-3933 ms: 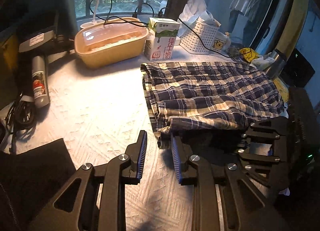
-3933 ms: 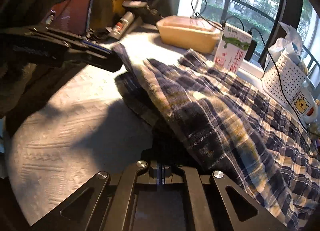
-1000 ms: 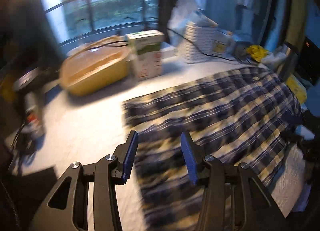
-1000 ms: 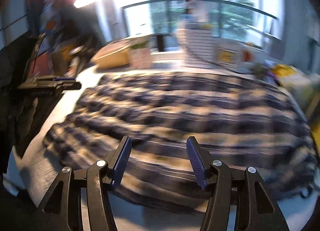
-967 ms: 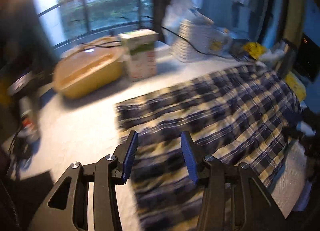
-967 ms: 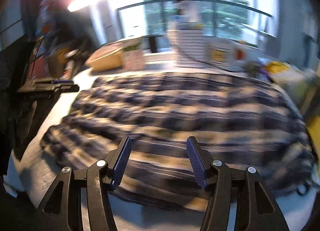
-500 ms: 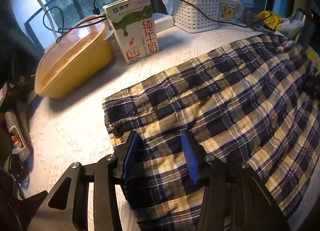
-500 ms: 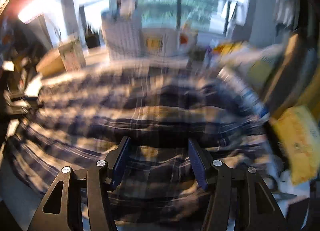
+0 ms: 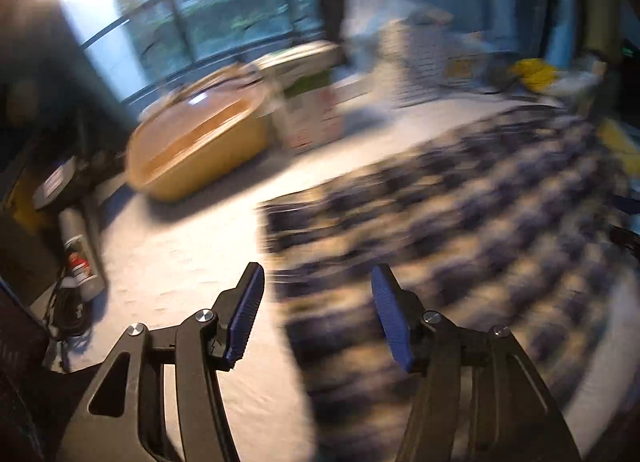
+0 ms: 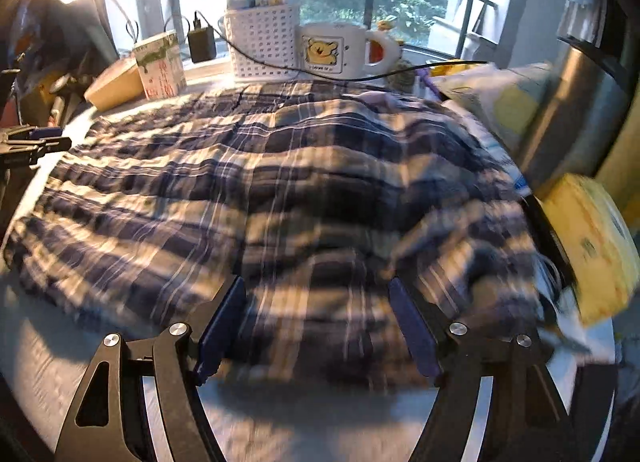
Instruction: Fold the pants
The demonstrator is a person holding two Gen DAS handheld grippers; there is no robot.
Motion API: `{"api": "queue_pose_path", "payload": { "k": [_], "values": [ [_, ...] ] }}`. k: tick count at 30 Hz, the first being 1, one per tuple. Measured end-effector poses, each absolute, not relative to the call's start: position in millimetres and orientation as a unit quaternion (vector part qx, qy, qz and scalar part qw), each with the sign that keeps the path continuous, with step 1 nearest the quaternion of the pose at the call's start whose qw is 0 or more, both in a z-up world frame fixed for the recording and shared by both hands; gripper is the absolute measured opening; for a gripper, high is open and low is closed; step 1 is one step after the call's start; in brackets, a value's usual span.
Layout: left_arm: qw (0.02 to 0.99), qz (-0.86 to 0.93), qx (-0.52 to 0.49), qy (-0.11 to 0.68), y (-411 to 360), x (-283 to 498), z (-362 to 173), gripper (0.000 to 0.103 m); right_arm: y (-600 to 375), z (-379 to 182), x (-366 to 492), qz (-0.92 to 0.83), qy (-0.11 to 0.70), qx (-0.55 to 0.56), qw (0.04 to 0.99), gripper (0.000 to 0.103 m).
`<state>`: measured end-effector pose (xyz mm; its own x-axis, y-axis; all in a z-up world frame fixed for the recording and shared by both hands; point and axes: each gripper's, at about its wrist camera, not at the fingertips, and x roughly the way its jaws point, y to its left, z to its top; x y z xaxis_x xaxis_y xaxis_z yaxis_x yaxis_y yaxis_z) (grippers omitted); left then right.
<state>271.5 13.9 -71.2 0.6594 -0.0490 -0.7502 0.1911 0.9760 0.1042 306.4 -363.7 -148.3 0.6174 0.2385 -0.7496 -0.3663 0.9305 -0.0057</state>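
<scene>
Although the plaid pants (image 10: 280, 182) already lie doubled over on the white textured surface (image 9: 180, 254), the folding looks only partly done: the cloth spreads as one broad rectangle from the left edge near the yellow lidded container (image 9: 200, 146) across to the right side, where its end is rumpled and bunched beside a yellow packet (image 10: 592, 246) and a steel flask (image 10: 568, 110). At least one more fold across the length, plus some smoothing of that bunched end, seems to remain.

The left hand-held gripper (image 9: 316, 314) hangs above the near left corner of the pants with its jaws spread wide and nothing between them. The right hand-held gripper (image 10: 316, 326) is likewise released, jaws apart, low over the near edge of the fabric toward the rumpled end; whether its pads (image 10: 224, 322) touch the cloth I cannot tell. The left wrist view is badly smeared by motion.

Compared with the earliest frames, the pants have gone from a narrower, partly lifted fold, with the right jaws closed near the cloth, to a wide layer laid flat. Half a second ago the left gripper was pressed low onto the left hem near the milk carton (image 10: 160, 66); now it has lifted back and away. The right view has steadied and shows the white basket (image 10: 264, 42) and the bear mug (image 10: 340, 50) behind the pants.
</scene>
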Motion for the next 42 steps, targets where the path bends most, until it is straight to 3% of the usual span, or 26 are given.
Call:
{"api": "queue_pose_path", "payload": {
  "k": [6,11,12,14,19,25,33,35,42],
  "values": [
    [0.891,-0.183,0.077,0.408,-50,233,-77,0.056,-388,-126,290,0.146,0.363,-0.033,0.92,0.076],
    [0.877,-0.181,0.082,0.437,-79,238,-104,0.056,-379,-112,328,0.157,0.327,-0.06,0.93,0.076],
    [0.874,-0.173,0.079,0.447,-79,241,-113,0.056,-376,-111,340,0.167,0.32,-0.059,0.931,0.074],
    [0.88,-0.168,0.064,0.44,-73,243,-124,0.058,-365,-113,362,0.194,0.335,-0.057,0.92,0.059],
    [0.88,-0.15,0.051,0.447,-65,242,-124,0.058,-340,-148,404,0.163,0.411,-0.092,0.892,0.059],
    [0.883,-0.104,0.017,0.457,-27,240,-116,0.058,-353,-143,378,0.158,0.396,-0.079,0.901,0.059],
    [0.914,-0.005,-0.07,0.399,38,218,-93,0.058,-425,-127,290,0.106,0.365,0.034,0.924,0.063],
    [0.915,0.008,-0.075,0.395,44,218,-93,0.058,-434,-130,277,0.088,0.372,0.052,0.923,0.07],
    [0.915,0.023,-0.07,0.397,48,217,-91,0.058,-451,-149,267,0.092,0.39,0.112,0.909,0.071]
  ]
}}
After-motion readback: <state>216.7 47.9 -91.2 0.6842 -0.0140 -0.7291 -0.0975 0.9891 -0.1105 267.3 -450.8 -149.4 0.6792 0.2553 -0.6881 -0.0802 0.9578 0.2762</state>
